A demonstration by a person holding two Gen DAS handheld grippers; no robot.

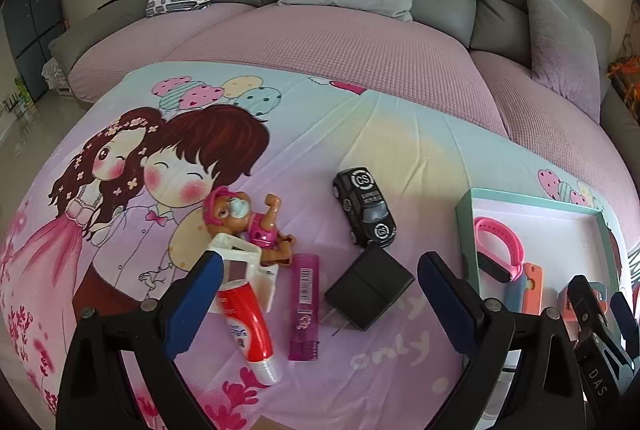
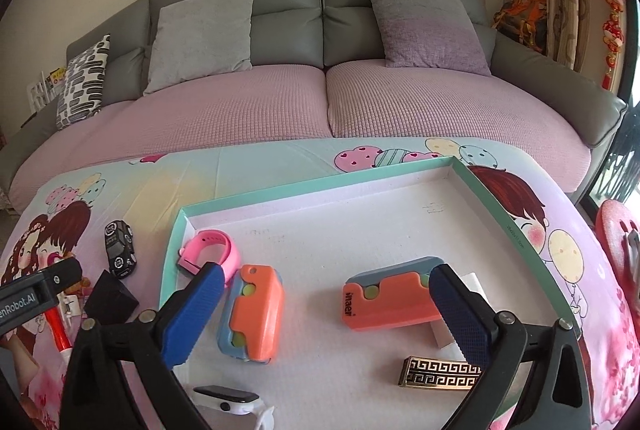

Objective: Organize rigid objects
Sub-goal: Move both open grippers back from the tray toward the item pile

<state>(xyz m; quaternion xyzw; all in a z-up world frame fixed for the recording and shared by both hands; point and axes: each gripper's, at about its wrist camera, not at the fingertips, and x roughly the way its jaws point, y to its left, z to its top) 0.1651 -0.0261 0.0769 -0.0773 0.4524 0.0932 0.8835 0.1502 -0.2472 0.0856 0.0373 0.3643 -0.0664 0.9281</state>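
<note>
The desk (image 1: 380, 134) is covered with a cartoon-print cloth and stands in front of a grey sofa (image 2: 320, 30) with pink seat covers.

Left tool (image 1: 320, 294): released. Its blue-padded jaws stand wide apart above the near edge of the desk, and nothing is pressed between them. Below and between the jaws lie three items:
- a red toothpaste tube (image 1: 248, 330), fitted into a white squeezer (image 1: 248, 262), just beside the left finger;
- a purple lighter (image 1: 305, 306), lying lengthwise just to the right of the tube;
- a black charger plug (image 1: 368, 290), prongs pointing toward the near edge.

Farther from the near edge, a pink-and-brown toy puppy (image 1: 248, 222) touches the squeezer, and a black toy car (image 1: 364, 208) lies just beyond the charger.

Right tool (image 2: 328, 310): released. Its jaws stand wide apart over the tray (image 2: 304, 190) (a shallow box lid with a teal rim and a white floor), which sits at the right end of the desk. No pad presses on any item.

Tray contents:
- a pink watch band (image 2: 216, 250) in the left far corner area;
- two orange-and-blue plastic gadgets, one (image 2: 256, 314) near the left finger and one (image 2: 388, 300) touching or just beside the right finger (contact cannot be confirmed);
- a black-and-gold patterned lighter (image 2: 438, 374) near the near edge;
- a white smartwatch (image 2: 228, 400) at the near edge.
</note>
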